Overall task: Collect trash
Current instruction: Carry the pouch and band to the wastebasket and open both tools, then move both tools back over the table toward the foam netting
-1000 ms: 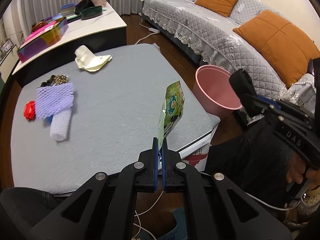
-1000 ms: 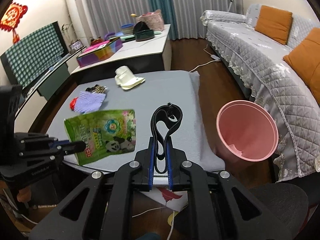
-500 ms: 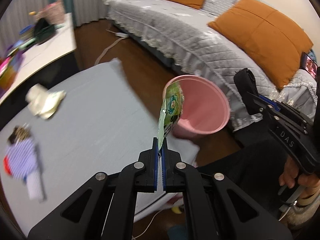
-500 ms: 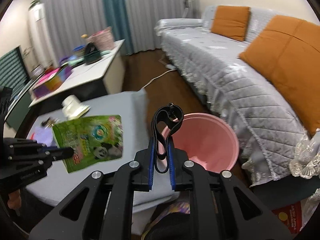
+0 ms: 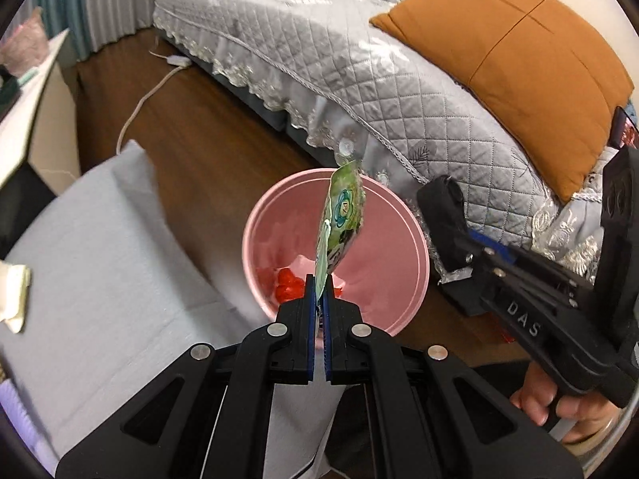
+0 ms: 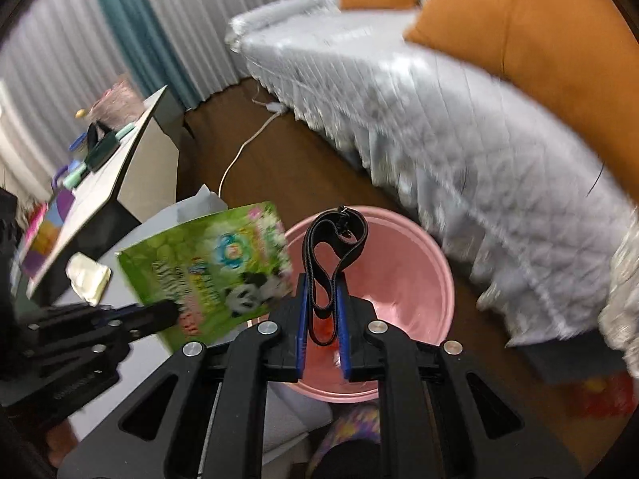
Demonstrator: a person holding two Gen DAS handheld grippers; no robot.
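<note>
The left gripper [image 5: 318, 293] has its fingers [image 5: 306, 311] pressed together on the bottom edge of a green snack pouch [image 5: 340, 219], which stands upright, seen edge-on, over the open mouth of the pink bin [image 5: 399, 239]. From the right wrist view the same pouch [image 6: 211, 267] shows its printed face with a panda, and it sits at the bin's [image 6: 423, 275] left rim, held by the left gripper [image 6: 171, 311].

The right gripper [image 6: 322, 311] holds a black looped strap [image 6: 335, 239] between its fingers [image 6: 342, 319]; they are narrowed onto the strap's lower loop, and the upper loop stands up above the bin's opening. In the left wrist view the right gripper [image 5: 451, 203] is at the bin's right side.

Red scraps [image 5: 287, 283] lie at the bottom of the bin. The bin stands on the wooden floor [image 5: 199, 139] between the grey-covered bench [image 5: 100, 247] on the left and the quilted grey sofa [image 5: 319, 48] on the right, which carries orange cushions [image 5: 531, 64]. A crumpled pale wrapper [image 6: 88, 277] lies on the bench, far left. A white cable [image 5: 135, 111] trails across the floor.
</note>
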